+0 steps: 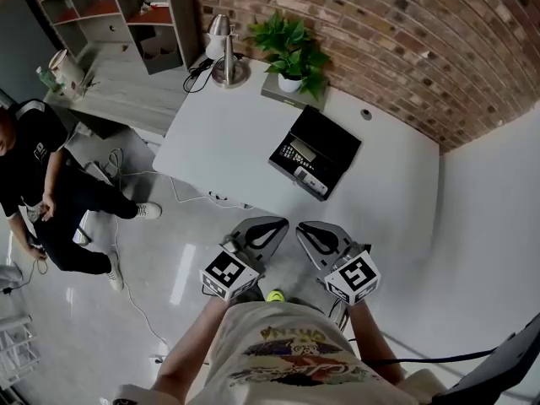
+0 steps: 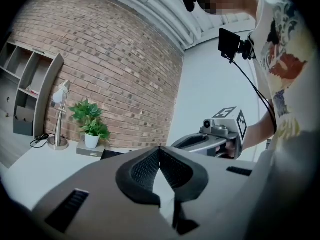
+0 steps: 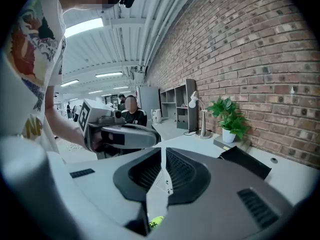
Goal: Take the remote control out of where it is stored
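Just short of the table [image 1: 228, 133], left gripper [image 1: 283, 223], right gripper [image 1: 300, 227], both closed

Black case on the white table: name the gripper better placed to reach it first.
Right, narrowly. In the head view the right gripper lines up nearer the middle of the black case; the left gripper sits toward its left edge. Both are shut, empty and short of the white table.

Seated person [image 1: 38, 184] partly beyond head view's left edge
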Motion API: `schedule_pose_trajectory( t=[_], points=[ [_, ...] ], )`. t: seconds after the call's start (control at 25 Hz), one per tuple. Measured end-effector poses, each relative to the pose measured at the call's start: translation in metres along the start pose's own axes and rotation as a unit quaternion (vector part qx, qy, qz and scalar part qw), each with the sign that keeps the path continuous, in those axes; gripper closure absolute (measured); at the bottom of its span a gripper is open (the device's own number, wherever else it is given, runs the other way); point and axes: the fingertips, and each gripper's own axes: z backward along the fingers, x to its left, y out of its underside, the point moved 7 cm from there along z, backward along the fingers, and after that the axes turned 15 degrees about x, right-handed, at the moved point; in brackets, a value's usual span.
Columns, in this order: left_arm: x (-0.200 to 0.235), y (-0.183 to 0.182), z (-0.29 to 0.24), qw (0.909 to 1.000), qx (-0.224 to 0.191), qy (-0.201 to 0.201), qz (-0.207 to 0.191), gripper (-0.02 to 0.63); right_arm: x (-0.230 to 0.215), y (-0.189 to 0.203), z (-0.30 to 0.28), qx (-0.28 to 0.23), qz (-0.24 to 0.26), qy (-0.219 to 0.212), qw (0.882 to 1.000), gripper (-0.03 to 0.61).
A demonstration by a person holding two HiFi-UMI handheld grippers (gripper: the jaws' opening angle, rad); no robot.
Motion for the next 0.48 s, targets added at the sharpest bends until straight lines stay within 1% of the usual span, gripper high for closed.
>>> schedule_pose_trajectory(
  t=[0.12,0.2,0.32,0.48],
  points=[
    [0.021,-0.002,-0.007,0.9999,0.005,0.015,-0.002,0.617,-0.010,-0.006,-0.015,0.010,-0.014,0.014,1.000,0.564],
    [0.034,-0.002,-0.013,0.9996,0.010,0.026,-0.003,0.617,-0.018,-0.008,-0.025,0.021,-0.020,0.022,0.999,0.536],
    [0.050,-0.001,-0.020,0.9991,0.016,0.040,-0.004,0.617,-0.028,-0.011,-0.038,0.032,-0.031,0.036,0.998,0.515],
    [0.068,-0.005,-0.029,0.9982,0.020,0.054,-0.017,0.617,-0.041,-0.016,-0.050,0.042,-0.024,0.059,0.997,0.508]
  ],
)
